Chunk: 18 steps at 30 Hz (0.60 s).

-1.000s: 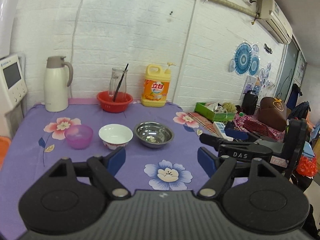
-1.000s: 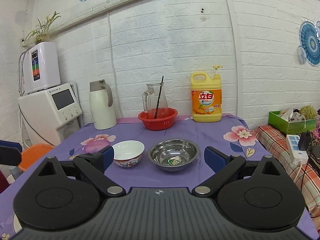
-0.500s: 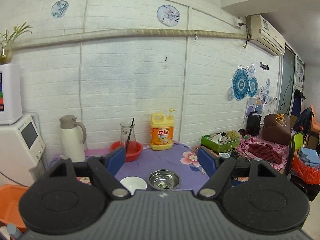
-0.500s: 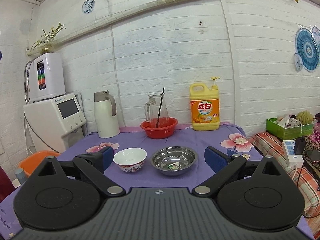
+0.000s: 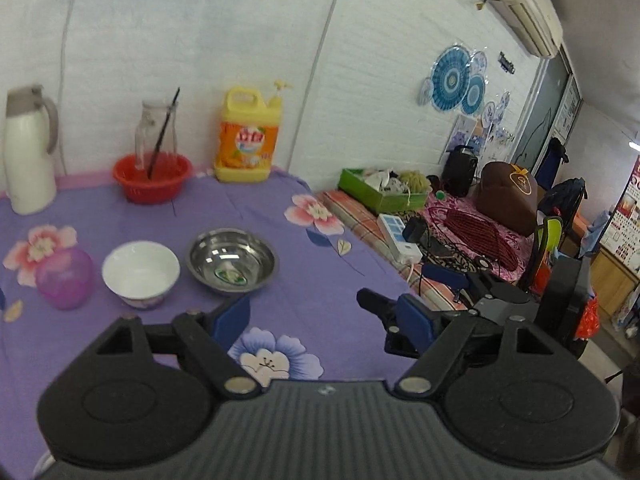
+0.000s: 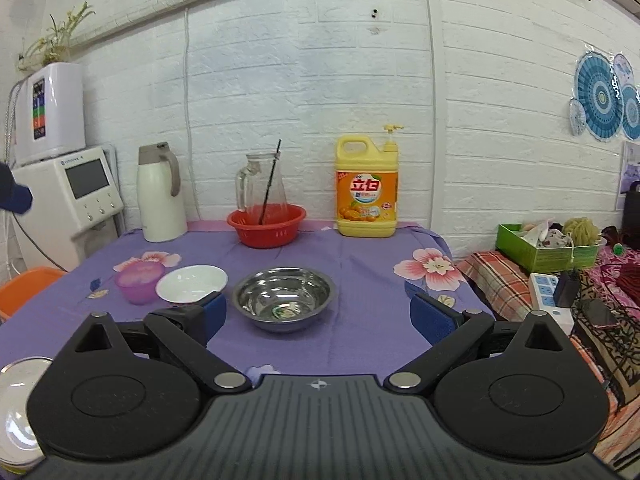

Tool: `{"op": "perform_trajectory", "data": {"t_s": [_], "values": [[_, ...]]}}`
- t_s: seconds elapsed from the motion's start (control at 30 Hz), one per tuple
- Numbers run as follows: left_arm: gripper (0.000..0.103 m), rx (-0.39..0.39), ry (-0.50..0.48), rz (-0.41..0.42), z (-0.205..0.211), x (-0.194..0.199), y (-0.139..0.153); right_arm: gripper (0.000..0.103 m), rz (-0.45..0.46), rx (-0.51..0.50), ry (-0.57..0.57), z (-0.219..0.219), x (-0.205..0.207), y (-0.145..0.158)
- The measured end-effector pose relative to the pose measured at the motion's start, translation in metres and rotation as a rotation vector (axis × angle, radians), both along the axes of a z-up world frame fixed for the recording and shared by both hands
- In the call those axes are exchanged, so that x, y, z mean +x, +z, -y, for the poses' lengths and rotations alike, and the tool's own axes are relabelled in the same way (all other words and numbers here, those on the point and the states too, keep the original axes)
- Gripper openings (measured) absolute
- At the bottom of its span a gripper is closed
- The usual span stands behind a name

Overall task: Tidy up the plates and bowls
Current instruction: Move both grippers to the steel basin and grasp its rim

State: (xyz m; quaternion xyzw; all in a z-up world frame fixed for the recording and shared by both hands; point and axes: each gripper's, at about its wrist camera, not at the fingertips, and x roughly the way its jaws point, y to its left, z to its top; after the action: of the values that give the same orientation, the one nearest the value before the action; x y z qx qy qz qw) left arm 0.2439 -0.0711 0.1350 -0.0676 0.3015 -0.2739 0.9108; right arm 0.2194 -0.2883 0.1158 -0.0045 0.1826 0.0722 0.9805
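Steel bowl (image 6: 284,298) — both views | plate (image 6: 18,396) — right view only | jaws spread, both grippers

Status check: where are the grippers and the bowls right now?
Left gripper and right gripper open, empty, above the table. Purple bowl, white bowl, steel bowl in a row, untouched. Nothing blocking.

Not much to read here. Over at twelve o'clock, against the wall, the yellow detergent jug (image 6: 367,192) wears an orange label with two big white Chinese characters, 立白, on a red patch; the smaller print beneath them is too fine to make out. At nine o'clock, the white water dispenser (image 6: 76,204) carries a small grey brand word above its screen, too tiny to read. A poster (image 5: 629,216) at three o'clock shows print, all blurred.
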Motion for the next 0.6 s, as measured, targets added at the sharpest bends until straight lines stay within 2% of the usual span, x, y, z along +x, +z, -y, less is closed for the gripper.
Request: {"op": "perform_trajectory", "data": {"t_s": [0.13,0.2,0.4,0.47,0.6], "values": [[0.079,-0.163,0.082,-0.203,0.007,0.071,-0.048,0.103,-0.075,-0.034,-0.024,0.016,0.042,-0.016],[0.079,-0.228,0.151,-0.265,0.006,0.098,-0.067,0.103,-0.109,-0.029,-0.023,0.023,0.064,-0.024],[0.079,-0.306,0.340,-0.380,0.000,0.159,-0.107,0.103,-0.231,-0.012,0.017,0.026,0.145,-0.051],[0.079,-0.325,0.374,-0.408,-0.002,0.174,-0.118,0.103,-0.269,-0.040,0.047,0.017,0.171,-0.062],[0.079,-0.349,0.425,-0.443,-0.004,0.195,-0.136,0.103,-0.284,-0.121,0.133,-0.010,0.197,-0.078]]}}
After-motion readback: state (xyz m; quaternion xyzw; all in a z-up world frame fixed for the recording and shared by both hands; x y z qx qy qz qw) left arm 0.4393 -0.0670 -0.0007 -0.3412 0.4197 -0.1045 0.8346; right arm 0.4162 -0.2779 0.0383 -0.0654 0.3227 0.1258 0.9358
